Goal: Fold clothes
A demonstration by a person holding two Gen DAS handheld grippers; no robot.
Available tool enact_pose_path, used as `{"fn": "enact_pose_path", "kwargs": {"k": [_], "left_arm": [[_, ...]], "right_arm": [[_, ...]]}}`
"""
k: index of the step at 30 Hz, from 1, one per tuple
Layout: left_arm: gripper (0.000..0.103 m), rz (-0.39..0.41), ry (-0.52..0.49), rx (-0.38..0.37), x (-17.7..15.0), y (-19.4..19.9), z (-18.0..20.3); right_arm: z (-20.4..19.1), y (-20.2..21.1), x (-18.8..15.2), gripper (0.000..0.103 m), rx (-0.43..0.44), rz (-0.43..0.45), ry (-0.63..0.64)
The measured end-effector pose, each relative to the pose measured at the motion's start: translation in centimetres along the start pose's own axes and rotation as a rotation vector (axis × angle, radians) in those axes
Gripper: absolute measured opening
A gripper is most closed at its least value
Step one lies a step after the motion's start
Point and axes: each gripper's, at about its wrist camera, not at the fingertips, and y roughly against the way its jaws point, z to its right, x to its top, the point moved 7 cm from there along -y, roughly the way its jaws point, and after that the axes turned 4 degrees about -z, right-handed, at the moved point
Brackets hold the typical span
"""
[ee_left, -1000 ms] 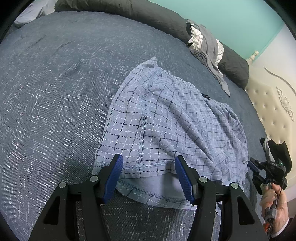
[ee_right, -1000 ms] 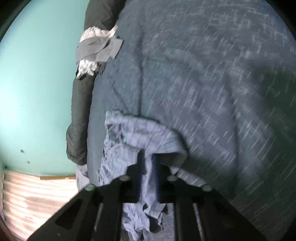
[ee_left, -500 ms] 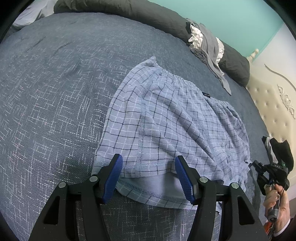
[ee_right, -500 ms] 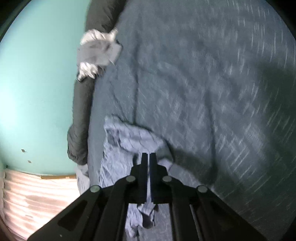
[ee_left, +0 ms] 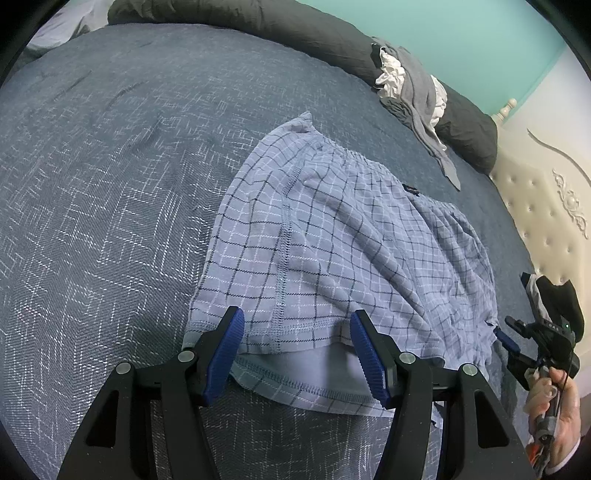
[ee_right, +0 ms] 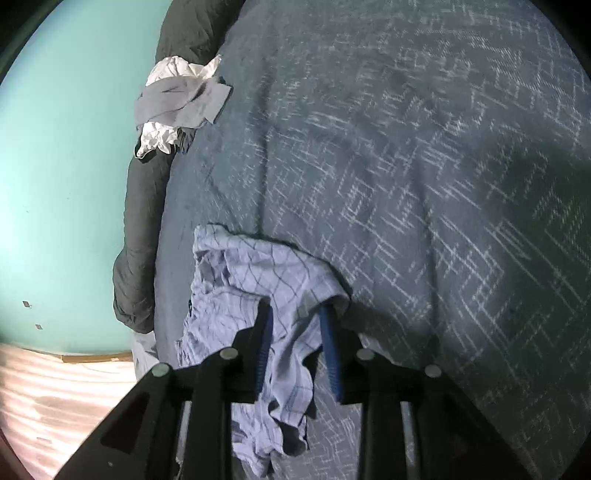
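Note:
Light blue checked shorts (ee_left: 332,251) lie spread on the dark blue bed cover (ee_left: 110,184), waistband at the far side. My left gripper (ee_left: 295,321) stands open over the near leg hem, one blue pad on either side of it, not pinching. My right gripper (ee_right: 296,314) is at the shorts' right edge, where the cloth (ee_right: 258,273) is bunched up. Its jaws are opening; a fold of fabric hangs loose between the blue pads. From the left wrist view the right gripper (ee_left: 517,339) shows small at the right, held by a person's hand (ee_left: 554,417).
A dark grey rolled duvet (ee_left: 295,33) runs along the bed's far edge with a pile of grey and white clothes (ee_left: 410,85) on it. A cream tufted headboard (ee_left: 546,206) and teal wall stand beyond. The bed cover stretches wide to the left.
My right gripper's jaws, shut on the shorts' fabric before, have parted and the cloth now sags between them. The left gripper and the rest of the shorts have not moved.

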Motion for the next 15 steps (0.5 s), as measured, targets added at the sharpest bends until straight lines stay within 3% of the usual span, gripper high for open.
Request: {"fn": "enact_pose_path", "kwargs": {"k": [4, 7, 15], "left_arm": [[0.064, -0.001, 0.002, -0.001, 0.0, 0.0, -0.1], [0.064, -0.002, 0.002, 0.001, 0.0, 0.0, -0.1], [0.064, -0.004, -0.003, 0.001, 0.1, 0.0, 0.0]], "right_arm": [[-0.8, -1.0, 0.7, 0.023, 0.008, 0.006, 0.017], [-0.9, -1.1, 0.7, 0.004, 0.005, -0.001, 0.042], [-0.9, 0.8, 1.6, 0.001, 0.066, 0.048, 0.040]]}}
